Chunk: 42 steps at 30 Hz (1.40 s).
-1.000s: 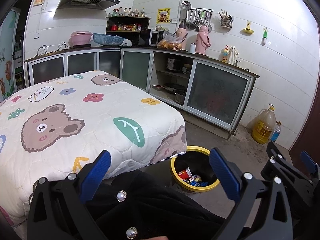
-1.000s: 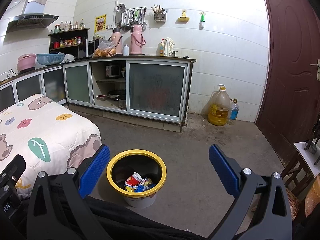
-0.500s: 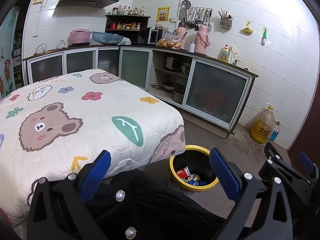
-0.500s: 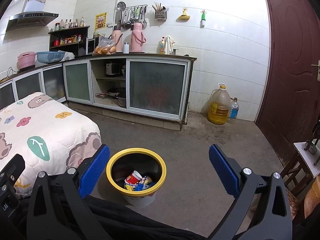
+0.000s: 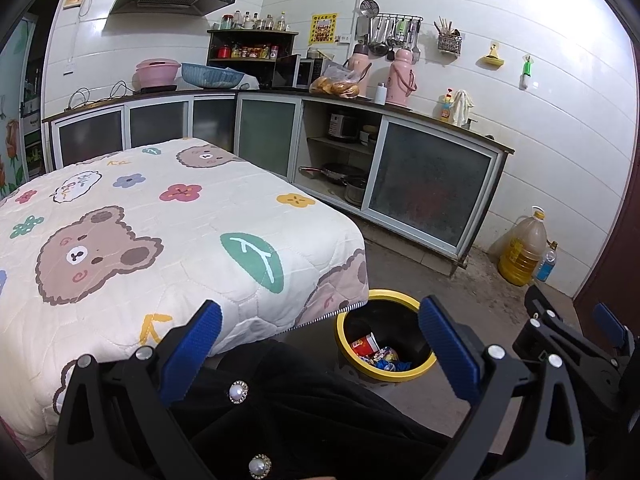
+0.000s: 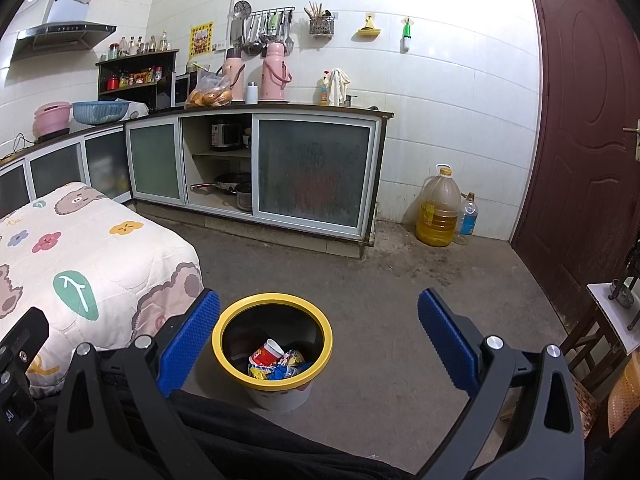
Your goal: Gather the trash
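A yellow-rimmed trash bin [image 6: 224, 330] stands on the concrete floor by the table's corner, holding a red-and-white paper cup [image 6: 266, 353] and colourful wrappers [image 6: 280, 370]. In the left wrist view the same bin [image 5: 416, 370] shows past the tablecloth edge. My left gripper [image 5: 320, 344] is open and empty, held above a person's dark clothing with pearl buttons [image 5: 238, 392]. My right gripper [image 6: 318, 338] is open and empty too, with the bin between and beyond its blue fingers [image 6: 448, 338]. The right gripper's black frame [image 5: 568, 344] shows at the left view's right edge.
A table with a bear-and-flower quilted cloth [image 5: 132, 232] fills the left. Kitchen cabinets [image 6: 312, 176] line the back wall. A large oil jug [image 6: 438, 212] and a small bottle [image 6: 467, 216] stand by a dark red door [image 6: 588, 140]. A small stand [image 6: 612, 316] is at right.
Both views have shifted only slightly; the bin sits a little lower and nearer in frame. Both grippers stay open and empty.
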Available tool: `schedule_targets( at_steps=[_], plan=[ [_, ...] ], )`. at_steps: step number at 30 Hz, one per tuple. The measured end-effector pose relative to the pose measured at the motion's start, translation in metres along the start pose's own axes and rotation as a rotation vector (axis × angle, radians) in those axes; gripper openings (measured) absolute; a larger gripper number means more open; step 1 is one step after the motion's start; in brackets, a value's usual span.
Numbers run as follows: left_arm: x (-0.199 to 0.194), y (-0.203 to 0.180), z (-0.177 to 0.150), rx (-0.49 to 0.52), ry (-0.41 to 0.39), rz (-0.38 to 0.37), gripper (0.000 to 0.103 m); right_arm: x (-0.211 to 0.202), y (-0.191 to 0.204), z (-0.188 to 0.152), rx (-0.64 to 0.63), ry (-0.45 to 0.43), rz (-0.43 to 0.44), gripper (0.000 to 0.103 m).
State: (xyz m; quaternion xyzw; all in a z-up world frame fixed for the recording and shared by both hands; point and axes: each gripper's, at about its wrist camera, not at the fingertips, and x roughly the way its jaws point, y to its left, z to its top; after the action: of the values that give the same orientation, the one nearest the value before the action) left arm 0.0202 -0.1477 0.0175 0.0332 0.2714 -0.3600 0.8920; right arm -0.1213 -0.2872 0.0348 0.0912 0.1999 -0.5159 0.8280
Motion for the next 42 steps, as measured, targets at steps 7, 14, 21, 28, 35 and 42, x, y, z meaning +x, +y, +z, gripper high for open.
schedule_targets(
  at_steps=[7,14,21,28,35,42],
  plan=[
    [0.0002,0.0009,0.0,-0.002,0.002,-0.001,0.095,0.0013,-0.0003,0.0006,-0.001,0.003,0.0,0.095],
    [0.0,0.0008,-0.0004,-0.001,0.003,-0.001,0.095,0.0022,0.0007,-0.0007,-0.001,0.008,-0.001,0.095],
    [-0.0001,0.0007,-0.0004,-0.002,0.003,-0.001,0.095,0.0027,0.001,-0.0032,0.0,0.013,-0.003,0.095],
    [-0.0001,0.0008,-0.0003,-0.002,0.003,0.0,0.095,0.0027,0.0007,-0.0032,0.0,0.015,-0.003,0.095],
    [-0.0005,0.0001,-0.0003,-0.002,0.003,0.0,0.095,0.0026,0.0006,-0.0031,0.001,0.018,-0.004,0.095],
    [-0.0004,-0.0003,-0.0042,0.004,0.001,-0.001,0.095,0.0028,0.0002,-0.0023,0.002,0.02,-0.004,0.095]
  ],
)
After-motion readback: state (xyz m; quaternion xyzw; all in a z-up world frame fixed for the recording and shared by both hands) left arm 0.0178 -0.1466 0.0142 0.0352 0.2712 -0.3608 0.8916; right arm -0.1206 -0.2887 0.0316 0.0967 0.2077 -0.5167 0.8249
